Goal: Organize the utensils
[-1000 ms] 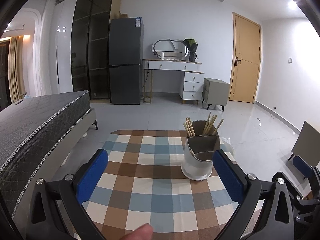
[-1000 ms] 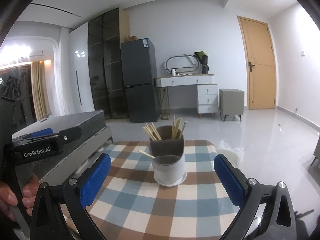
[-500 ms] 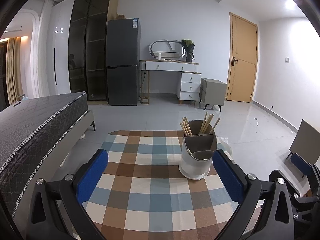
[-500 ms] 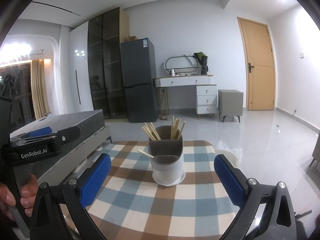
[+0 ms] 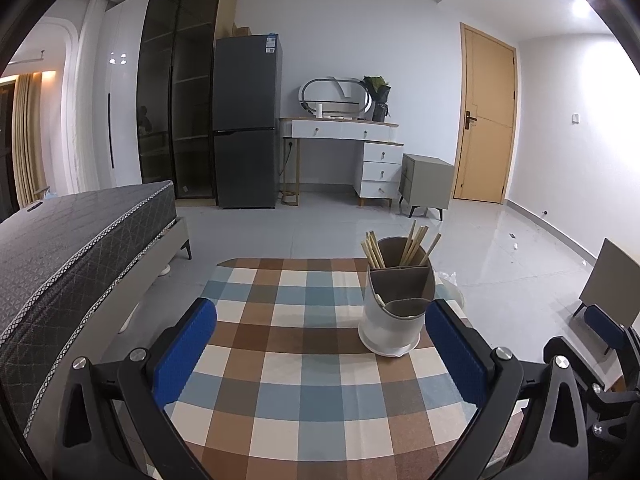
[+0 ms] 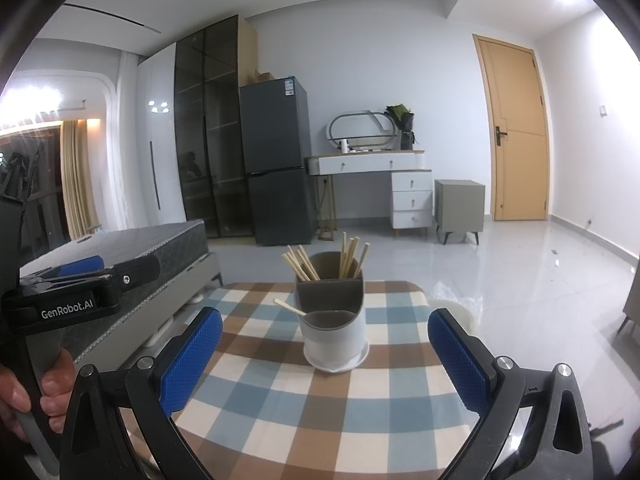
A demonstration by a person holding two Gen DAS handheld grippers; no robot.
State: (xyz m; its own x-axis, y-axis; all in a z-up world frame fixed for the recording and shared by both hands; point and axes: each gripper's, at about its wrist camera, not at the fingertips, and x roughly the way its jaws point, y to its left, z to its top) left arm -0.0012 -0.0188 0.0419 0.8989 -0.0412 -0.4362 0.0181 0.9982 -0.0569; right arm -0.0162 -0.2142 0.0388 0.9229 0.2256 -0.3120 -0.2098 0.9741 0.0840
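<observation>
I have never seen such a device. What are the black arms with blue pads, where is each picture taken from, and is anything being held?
They are two hand-held claws, one in each of a person's hands, each carrying a camera that looks along its fingers. One picture is from the left claw, the other from the right claw. Both are open and hold nothing. On the checked blue, brown and cream tablecloth stands a white and grey utensil holder with wooden chopsticks in its back compartments and one wooden utensil in the front.

Fridge (image 5: 246, 120), dresser (image 5: 344, 136), door (image 5: 486, 120)
</observation>
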